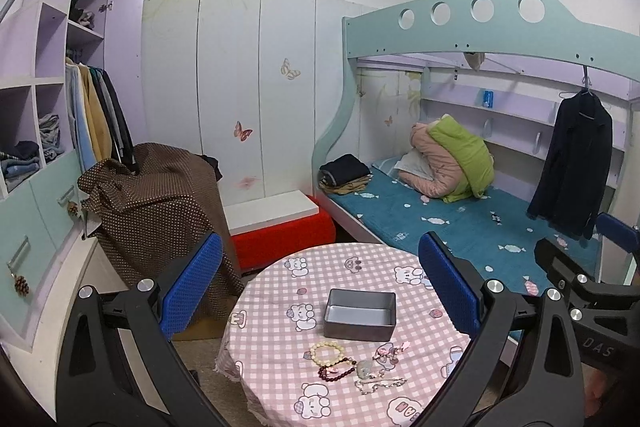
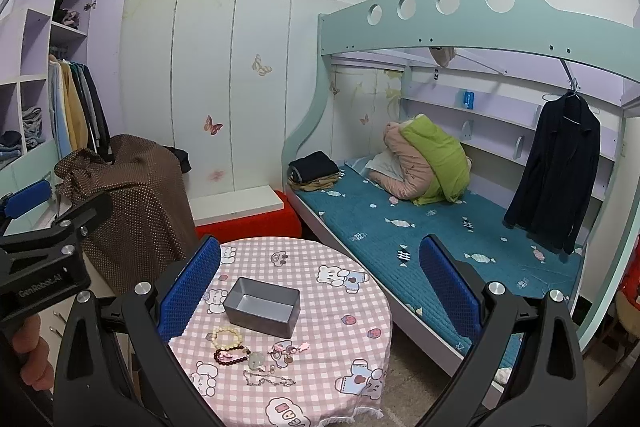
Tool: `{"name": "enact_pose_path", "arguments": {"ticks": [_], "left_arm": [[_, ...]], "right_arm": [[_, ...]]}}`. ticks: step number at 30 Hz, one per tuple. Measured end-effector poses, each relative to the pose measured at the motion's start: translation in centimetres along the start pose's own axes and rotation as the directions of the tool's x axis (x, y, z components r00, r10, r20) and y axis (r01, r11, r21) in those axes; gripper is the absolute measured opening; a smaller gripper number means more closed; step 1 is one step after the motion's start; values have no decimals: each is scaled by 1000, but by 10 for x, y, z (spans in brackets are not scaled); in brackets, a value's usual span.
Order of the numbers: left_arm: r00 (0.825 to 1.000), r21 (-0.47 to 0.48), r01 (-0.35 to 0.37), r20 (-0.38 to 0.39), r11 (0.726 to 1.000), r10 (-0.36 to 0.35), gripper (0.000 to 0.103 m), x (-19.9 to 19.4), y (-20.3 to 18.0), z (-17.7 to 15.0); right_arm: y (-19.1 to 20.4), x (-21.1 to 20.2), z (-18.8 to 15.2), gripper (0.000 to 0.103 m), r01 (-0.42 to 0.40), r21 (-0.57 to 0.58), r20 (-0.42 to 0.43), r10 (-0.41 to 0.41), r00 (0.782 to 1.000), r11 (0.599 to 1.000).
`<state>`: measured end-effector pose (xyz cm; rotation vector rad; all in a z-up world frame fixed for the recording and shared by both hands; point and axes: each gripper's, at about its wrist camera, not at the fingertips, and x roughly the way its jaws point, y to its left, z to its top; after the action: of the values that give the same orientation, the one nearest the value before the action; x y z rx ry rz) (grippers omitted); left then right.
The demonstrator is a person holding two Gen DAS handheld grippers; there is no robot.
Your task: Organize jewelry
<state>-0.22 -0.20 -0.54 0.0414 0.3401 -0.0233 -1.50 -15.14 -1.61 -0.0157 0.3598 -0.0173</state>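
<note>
A round table (image 1: 280, 311) with a pink checked cloth holds an empty grey metal box (image 1: 360, 314), also in the right wrist view (image 2: 262, 306). In front of the box lie a cream bead bracelet (image 1: 327, 353), a dark red bead bracelet (image 1: 337, 371), a jade pendant (image 1: 364, 369), a silver chain (image 1: 380, 385) and pink charms (image 1: 394, 350). The same pieces show in the right wrist view: cream bracelet (image 2: 227, 337), dark bracelet (image 2: 232, 355), chain (image 2: 269, 379). My left gripper (image 1: 320, 287) is open and empty, high above the table. My right gripper (image 2: 320, 287) is open and empty, to the right.
A bunk bed (image 1: 460, 219) with a blue mattress stands right of the table. A red bench (image 1: 280, 239) and a brown covered object (image 1: 160, 211) stand behind it. A wardrobe with hanging clothes (image 1: 96, 115) is at the left. A dark jacket (image 1: 572, 171) hangs off the bed.
</note>
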Motion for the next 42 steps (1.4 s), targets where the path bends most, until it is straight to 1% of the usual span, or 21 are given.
{"name": "enact_pose_path", "arguments": {"ticks": [11, 17, 24, 30, 42], "left_arm": [[1000, 4, -4, 7, 1000, 4, 98, -4, -4, 1], [1000, 8, 1, 11, 1000, -1, 98, -7, -6, 0], [1000, 14, 16, 4, 1000, -17, 98, -6, -10, 0], [999, 15, 33, -1, 999, -33, 98, -5, -9, -1], [999, 20, 37, 0, 999, -37, 98, -5, -10, -1]], "right_arm": [[3, -1, -2, 96, -28, -16, 3, 28, 1000, 999], [3, -2, -3, 96, -29, -18, 6, 29, 1000, 999], [1, -3, -4, 96, -4, -11, 21, 4, 1000, 1000], [-5, -3, -4, 96, -7, 6, 20, 7, 1000, 1000], [-9, -2, -1, 96, 0, 12, 29, -1, 1000, 1000]]}}
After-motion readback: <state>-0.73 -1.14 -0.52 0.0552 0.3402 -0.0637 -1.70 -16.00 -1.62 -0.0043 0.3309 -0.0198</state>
